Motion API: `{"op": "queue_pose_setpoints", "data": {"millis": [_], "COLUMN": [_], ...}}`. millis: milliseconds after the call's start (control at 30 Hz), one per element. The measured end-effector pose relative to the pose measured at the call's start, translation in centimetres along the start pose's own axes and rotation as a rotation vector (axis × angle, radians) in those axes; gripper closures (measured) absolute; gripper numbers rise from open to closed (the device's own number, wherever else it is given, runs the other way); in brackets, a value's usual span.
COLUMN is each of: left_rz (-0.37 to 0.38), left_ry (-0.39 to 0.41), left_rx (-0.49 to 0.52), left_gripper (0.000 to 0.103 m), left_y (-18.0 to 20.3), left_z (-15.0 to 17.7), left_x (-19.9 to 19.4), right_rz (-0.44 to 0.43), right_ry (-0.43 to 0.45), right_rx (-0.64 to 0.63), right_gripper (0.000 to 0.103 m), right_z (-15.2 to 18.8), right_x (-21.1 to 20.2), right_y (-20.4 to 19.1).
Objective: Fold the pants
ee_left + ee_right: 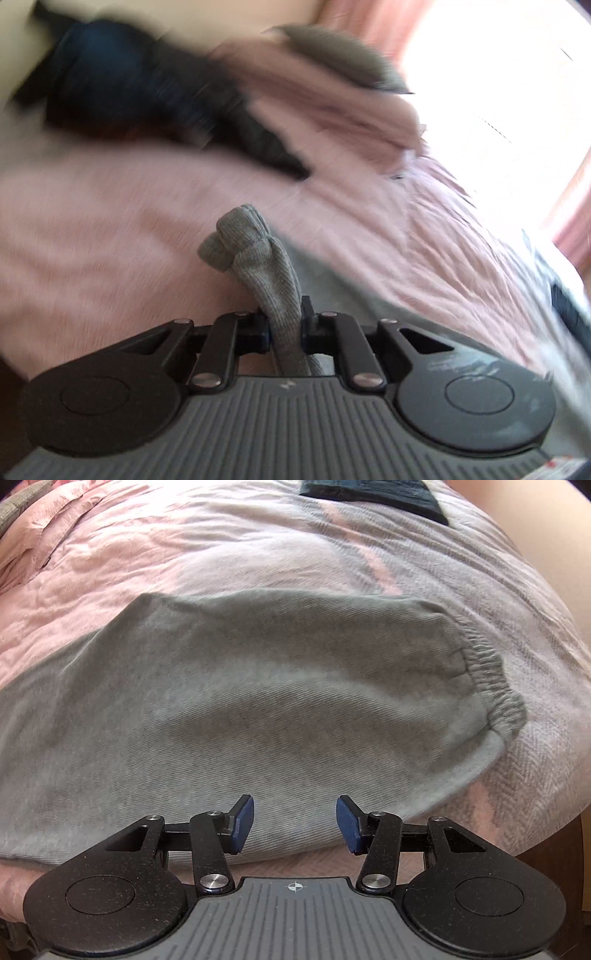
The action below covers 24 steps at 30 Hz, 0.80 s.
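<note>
Ribbed cuff [255, 258] sat clamped in the left tool [286, 328], lifted for folding; the right tool [294, 825] hovered apart above the grey pants [258, 701] on the bed [184, 554].

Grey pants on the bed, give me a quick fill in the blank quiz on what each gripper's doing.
The left gripper is shut on a ribbed ____ of the grey pants.
The right gripper is ____ above them.
The elastic waistband lies on the ____ side in the right wrist view.
Missing: cuff; open; right
</note>
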<state>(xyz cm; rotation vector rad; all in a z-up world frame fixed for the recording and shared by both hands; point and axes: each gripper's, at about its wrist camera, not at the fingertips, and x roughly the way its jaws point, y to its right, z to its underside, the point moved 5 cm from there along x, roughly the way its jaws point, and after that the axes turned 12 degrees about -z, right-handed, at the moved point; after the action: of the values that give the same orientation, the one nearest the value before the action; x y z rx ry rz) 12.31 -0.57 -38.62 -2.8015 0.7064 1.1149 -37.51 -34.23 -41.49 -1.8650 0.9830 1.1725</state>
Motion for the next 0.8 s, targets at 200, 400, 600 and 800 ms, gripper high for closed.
{"op": "queue_pose_setpoints", "data": {"millis": [200,400,600,800], "left_rz": [0.210,0.534,0.476,0.594], "left_ry": [0.220,0.140,-0.038,-0.222], "left_rx": [0.376,0.717,0.954,0.680], "left_gripper": [0.093,0.085,0.076,0.067], "left_y": [13.4,26.3,28.7,25.0], "left_z": [-0.4,11.7,23.8,16.5], "left_x": [-6.8,-9.5,-6.6,-7.6], "right_rz": [0.025,0.020,-0.085,-0.376], "right_ry": [0.067,0.108,0.121,0.187], "right_rx": [0.104,0.182,0.224,0.244], "right_gripper": [0.056,0.056,0.056,0.056], "right_z": [-0.6,-0.2,1.5,1.7], "right_x": [-2.3,-3.8,-3.8,-3.0], "right_y": [4.9,8.5,8.4,4.2]}}
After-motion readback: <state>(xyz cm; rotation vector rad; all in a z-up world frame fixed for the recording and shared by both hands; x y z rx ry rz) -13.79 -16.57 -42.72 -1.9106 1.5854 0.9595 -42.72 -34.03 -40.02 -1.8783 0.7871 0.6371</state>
